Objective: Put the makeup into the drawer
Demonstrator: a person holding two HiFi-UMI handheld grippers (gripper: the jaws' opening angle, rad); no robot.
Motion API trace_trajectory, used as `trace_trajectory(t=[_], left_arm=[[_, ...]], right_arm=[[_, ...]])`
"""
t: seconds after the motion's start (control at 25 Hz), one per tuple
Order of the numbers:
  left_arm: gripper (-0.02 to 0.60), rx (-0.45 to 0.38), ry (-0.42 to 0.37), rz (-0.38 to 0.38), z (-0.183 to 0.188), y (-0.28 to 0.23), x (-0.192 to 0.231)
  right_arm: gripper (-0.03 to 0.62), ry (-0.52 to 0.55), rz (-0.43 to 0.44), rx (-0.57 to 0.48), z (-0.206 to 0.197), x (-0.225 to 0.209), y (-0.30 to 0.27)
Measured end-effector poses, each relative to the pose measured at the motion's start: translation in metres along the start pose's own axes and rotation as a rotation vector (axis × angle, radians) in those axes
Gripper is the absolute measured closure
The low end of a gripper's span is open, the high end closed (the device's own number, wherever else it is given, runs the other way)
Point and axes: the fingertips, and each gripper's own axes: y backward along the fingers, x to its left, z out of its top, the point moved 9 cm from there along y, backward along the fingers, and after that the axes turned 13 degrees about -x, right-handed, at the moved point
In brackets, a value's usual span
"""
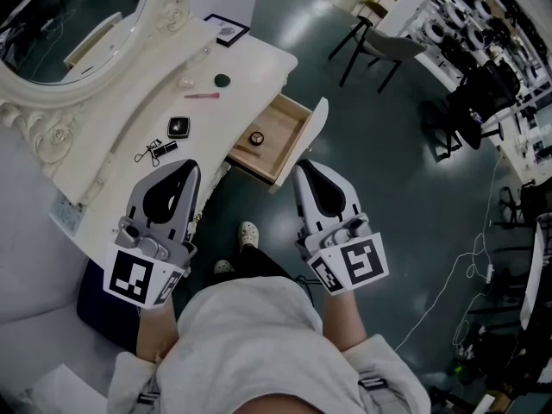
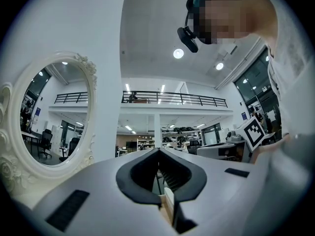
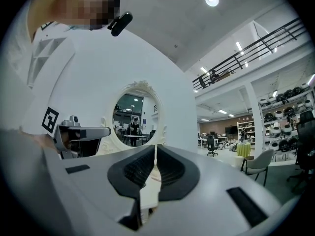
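**One compact in the open drawer; both grippers closed and empty**

The wooden drawer [image 1: 286, 121] stands pulled out from the front edge of the white dressing table [image 1: 121, 115]. A small round compact [image 1: 256, 138] lies alone on its floor, toward the table side.

On the tabletop, a square black compact [image 1: 178, 127] and an eyelash curler [image 1: 148, 153] lie near the front edge, left of the drawer. A pink stick [image 1: 201, 96] and a dark round piece [image 1: 222, 80] lie further back, toward the oval mirror [image 1: 69, 24].

Both grippers are held close in front of the person's body, side by side and pointing toward the table. The left gripper [image 1: 188, 167] has its tips just off the front edge, near the curler. The right gripper [image 1: 304, 169] points at the drawer's white front panel [image 1: 316, 126]. Neither touches anything. Each gripper's jaws are pressed together with nothing between them.
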Motion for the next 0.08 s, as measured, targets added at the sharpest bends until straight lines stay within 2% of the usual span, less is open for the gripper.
trace_trajectory(t=[0.08], left_arm=[[0.568, -0.001, -0.002, -0.002, 0.0011, 0.0012, 0.0004]], right_arm=[[0.568, -0.007, -0.005, -0.007, 0.0005, 0.0010, 0.0003]])
